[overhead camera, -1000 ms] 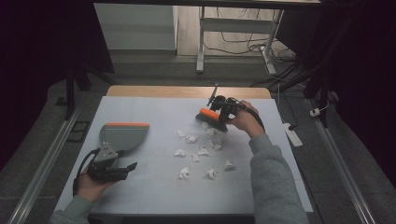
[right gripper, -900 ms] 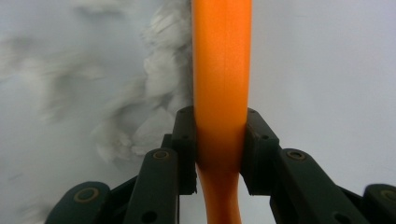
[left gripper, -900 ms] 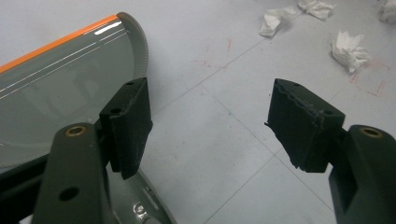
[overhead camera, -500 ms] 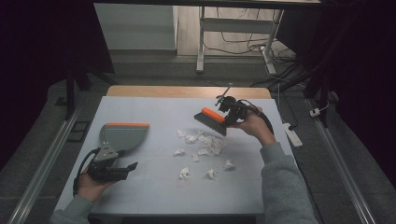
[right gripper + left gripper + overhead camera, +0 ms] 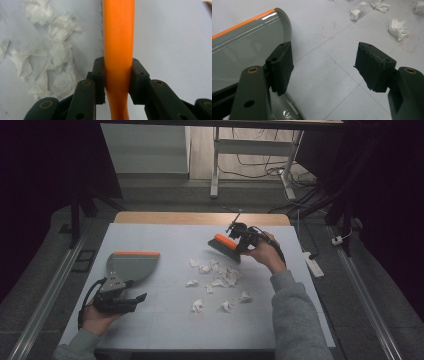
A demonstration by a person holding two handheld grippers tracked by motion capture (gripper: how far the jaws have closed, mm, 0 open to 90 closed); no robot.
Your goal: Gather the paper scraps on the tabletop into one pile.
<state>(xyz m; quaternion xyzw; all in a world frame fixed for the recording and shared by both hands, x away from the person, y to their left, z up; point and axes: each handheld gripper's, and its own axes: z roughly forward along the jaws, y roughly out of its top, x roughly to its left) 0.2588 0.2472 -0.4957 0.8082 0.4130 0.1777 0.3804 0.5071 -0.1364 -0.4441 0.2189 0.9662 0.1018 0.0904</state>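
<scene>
Orange brush point(image 5: 118, 37) clamped btwn right gripper point(image 5: 117, 80) fingers point(image 5: 99, 80), paper scraps point(image 5: 53, 57) beside

So the counter point(image 5: 165, 335) has a pale grey-white top with a wooden strip along the far edge, plus some faint grid lines and little red marks on the surface. A grey dustpan point(image 5: 131, 265) with an orange lip lies flat on the left side. Scattered around the middle are crumpled white paper scraps point(image 5: 222, 275), most bunched in a loose pile, with a few strays nearer the front edge.
</scene>
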